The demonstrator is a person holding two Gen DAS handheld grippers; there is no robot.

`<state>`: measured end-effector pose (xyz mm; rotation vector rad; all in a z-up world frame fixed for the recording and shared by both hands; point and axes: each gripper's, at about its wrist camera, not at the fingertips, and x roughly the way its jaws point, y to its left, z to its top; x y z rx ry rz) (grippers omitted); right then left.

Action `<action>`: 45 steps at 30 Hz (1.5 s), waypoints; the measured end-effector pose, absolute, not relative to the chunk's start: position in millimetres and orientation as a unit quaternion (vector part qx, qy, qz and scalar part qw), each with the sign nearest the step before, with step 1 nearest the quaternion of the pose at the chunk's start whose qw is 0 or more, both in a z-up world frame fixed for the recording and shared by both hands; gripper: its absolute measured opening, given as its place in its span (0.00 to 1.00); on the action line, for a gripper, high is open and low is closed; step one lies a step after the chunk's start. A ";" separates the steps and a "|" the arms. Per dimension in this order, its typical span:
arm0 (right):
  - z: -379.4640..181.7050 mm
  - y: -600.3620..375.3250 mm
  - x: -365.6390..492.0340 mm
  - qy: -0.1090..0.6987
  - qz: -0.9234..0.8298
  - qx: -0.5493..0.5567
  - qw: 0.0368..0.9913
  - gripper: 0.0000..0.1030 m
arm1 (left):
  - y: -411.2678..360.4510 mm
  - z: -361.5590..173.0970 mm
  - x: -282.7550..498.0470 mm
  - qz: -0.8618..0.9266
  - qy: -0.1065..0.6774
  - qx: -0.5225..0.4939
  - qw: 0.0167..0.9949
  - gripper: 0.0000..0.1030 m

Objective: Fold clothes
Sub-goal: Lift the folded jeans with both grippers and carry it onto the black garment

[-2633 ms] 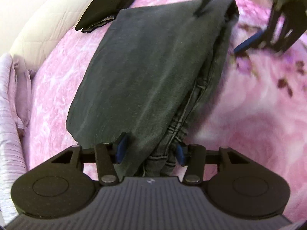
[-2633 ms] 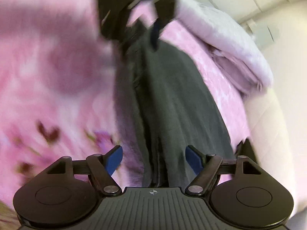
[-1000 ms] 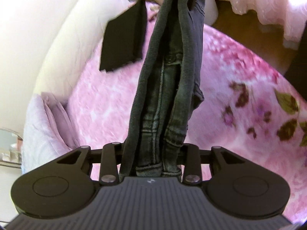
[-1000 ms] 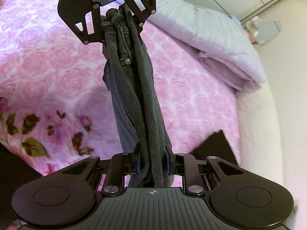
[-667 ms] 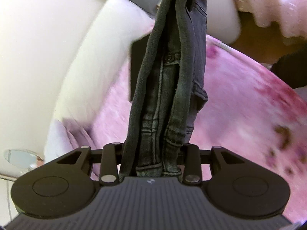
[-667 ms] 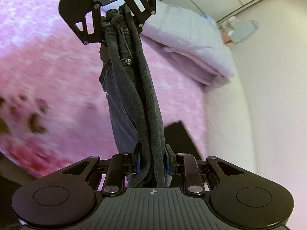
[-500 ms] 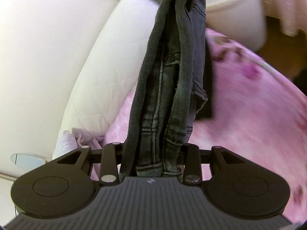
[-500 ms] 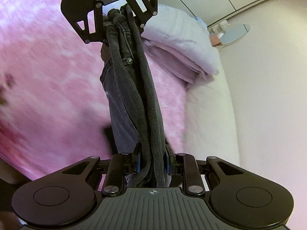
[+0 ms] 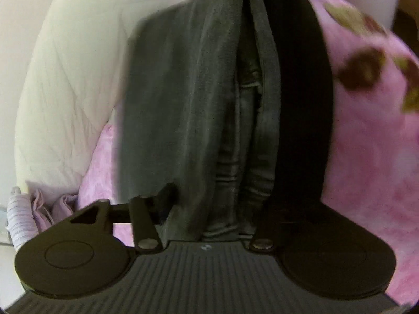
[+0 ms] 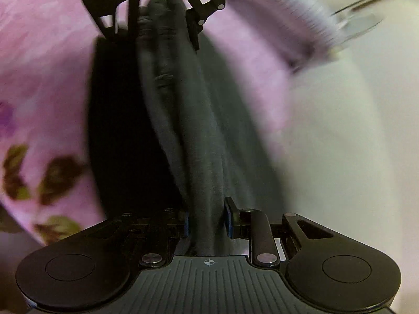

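Dark grey folded jeans (image 9: 230, 120) stretch between my two grippers, low over a folded black garment (image 9: 301, 104) on the pink floral bedspread (image 9: 366, 144). My left gripper (image 9: 217, 209) holds one end; its fingers look a little apart, the right finger is hidden by dark cloth. In the right wrist view my right gripper (image 10: 207, 222) grips the other end of the jeans (image 10: 188, 130) between blue pads (image 10: 229, 219), and the left gripper (image 10: 157, 23) shows at the top. Both views are blurred by motion.
A cream padded headboard (image 9: 68, 86) runs beside the bed. A folded lilac quilt (image 10: 282, 26) lies at the bed's end, also seen in the left wrist view (image 9: 23, 217). A small round table (image 10: 361, 23) stands past it.
Both grippers have carried the lifted jeans across the bed and down over the black garment. The jeans hang looser and spread wider, and the left fingers look more apart.
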<state>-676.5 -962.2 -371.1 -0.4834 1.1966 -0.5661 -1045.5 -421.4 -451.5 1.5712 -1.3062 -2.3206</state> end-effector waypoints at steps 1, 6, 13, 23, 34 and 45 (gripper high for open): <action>-376.2 -960.3 -678.0 0.549 -0.260 -0.214 0.765 0.25 | -420.3 -451.3 -1039.6 -0.757 -0.423 0.497 0.034 0.51; -387.2 -953.2 -682.5 0.551 -0.261 -0.188 0.770 0.31 | -417.9 -439.2 -1019.6 -0.766 -0.434 0.472 0.046 0.52; -374.7 -968.7 -685.6 0.557 -0.274 -0.147 0.770 0.21 | -430.9 -421.8 -1029.2 -0.757 -0.442 0.481 0.015 0.40; -241.5 -1012.1 -686.6 0.466 -0.354 -0.230 0.778 0.18 | -487.4 -298.5 -1063.8 -0.773 -0.487 0.390 0.113 0.36; -346.5 -974.4 -694.8 0.524 -0.307 -0.202 0.769 0.18 | -443.2 -443.6 -1021.4 -0.760 -0.473 0.445 0.039 0.37; -368.8 -960.2 -715.6 0.538 -0.281 -0.223 0.763 0.25 | -436.4 -456.5 -987.2 -0.737 -0.521 0.430 0.029 0.59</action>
